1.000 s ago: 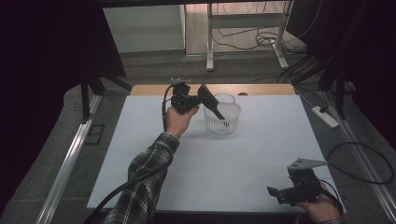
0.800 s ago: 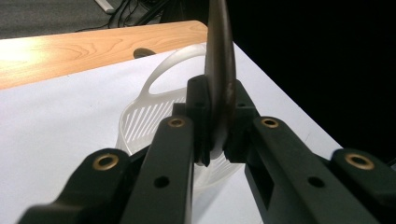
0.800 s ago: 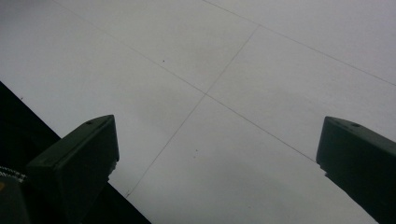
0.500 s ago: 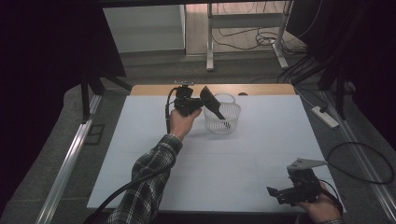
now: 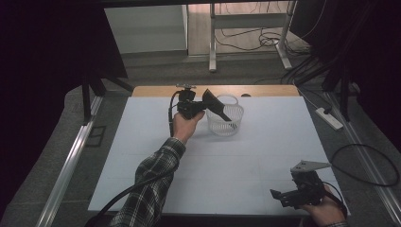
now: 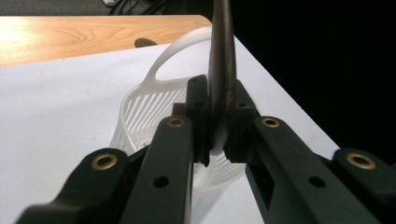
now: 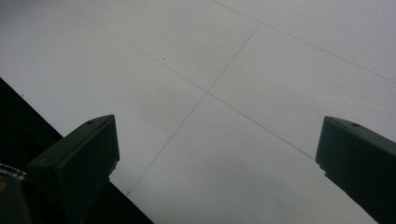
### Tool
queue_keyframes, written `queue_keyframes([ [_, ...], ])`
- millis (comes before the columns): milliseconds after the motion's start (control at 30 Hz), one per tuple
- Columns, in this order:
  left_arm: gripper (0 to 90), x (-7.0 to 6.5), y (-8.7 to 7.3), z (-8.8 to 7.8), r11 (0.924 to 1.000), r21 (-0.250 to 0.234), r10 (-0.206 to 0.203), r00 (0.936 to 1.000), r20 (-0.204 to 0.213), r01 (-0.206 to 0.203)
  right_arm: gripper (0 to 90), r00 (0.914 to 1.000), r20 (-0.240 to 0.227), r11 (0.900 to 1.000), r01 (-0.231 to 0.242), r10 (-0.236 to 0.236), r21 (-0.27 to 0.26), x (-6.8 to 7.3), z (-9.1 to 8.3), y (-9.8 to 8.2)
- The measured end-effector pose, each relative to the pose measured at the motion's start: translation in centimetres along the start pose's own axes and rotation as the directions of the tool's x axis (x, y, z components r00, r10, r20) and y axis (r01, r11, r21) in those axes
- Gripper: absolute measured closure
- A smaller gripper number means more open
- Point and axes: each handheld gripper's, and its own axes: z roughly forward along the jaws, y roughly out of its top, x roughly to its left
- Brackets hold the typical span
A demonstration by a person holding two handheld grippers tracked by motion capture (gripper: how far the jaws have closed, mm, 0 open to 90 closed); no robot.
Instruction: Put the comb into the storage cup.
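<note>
- Basket (image 5: 225,119): a white slatted plastic basket stands upright toward the far side of the white table (image 5: 142,156), a little right of its middle. In the left gripper view it has a loop handle at the far rim and thin vertical slits down its wall. Whether anything lies loose on its bottom cannot be told.
- Dark flat tool (image 5: 215,105): a thin, dark, blade-like piece, wider at its upper end, slants down and to the right over the basket's rim, and its lower end dips inside the basket. In the left gripper view (image 6: 221,60) it is seen edge-on, rising straight up past the top of the frame.
- Left gripper (image 5: 201,108): held up above the table just left of the basket, with a hand (image 5: 183,126) under it and a plaid sleeve (image 5: 151,182) running back to the near edge. Its jaws are pressed together on the dark tool's lower part, pinching it from both sides with no gap showing at the pads (image 6: 198,116).
- Right gripper (image 5: 278,195): low at the near right corner of the table, well apart from the basket, with its grey plate on top and pointing left. In its own view the two jaws stand wide apart, with only bare white table and its faint seam lines between them. They hold nothing.
- Far strip: beyond the white sheet a band of bare wood (image 5: 156,91) shows, with a small dark object (image 5: 245,95) on it, too small to identify.
</note>
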Motion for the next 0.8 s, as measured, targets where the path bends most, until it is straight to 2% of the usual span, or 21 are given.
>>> queue_keyframes([
  [400,76.7,0.6,-0.6,0.0,0.9990,0.043,0.018,0.9971,-0.074,-0.015,0.2,1.0000,0.001,1.000,0.001,-0.001,0.007,0.0,0.1,0.0],
  [800,60.2,1.0,-1.1,0.4,0.9977,0.066,0.022,0.9920,-0.124,-0.014,0.2,1.0000,0.002,1.000,0.000,0.000,0.009,0.0,0.1,0.0],
])
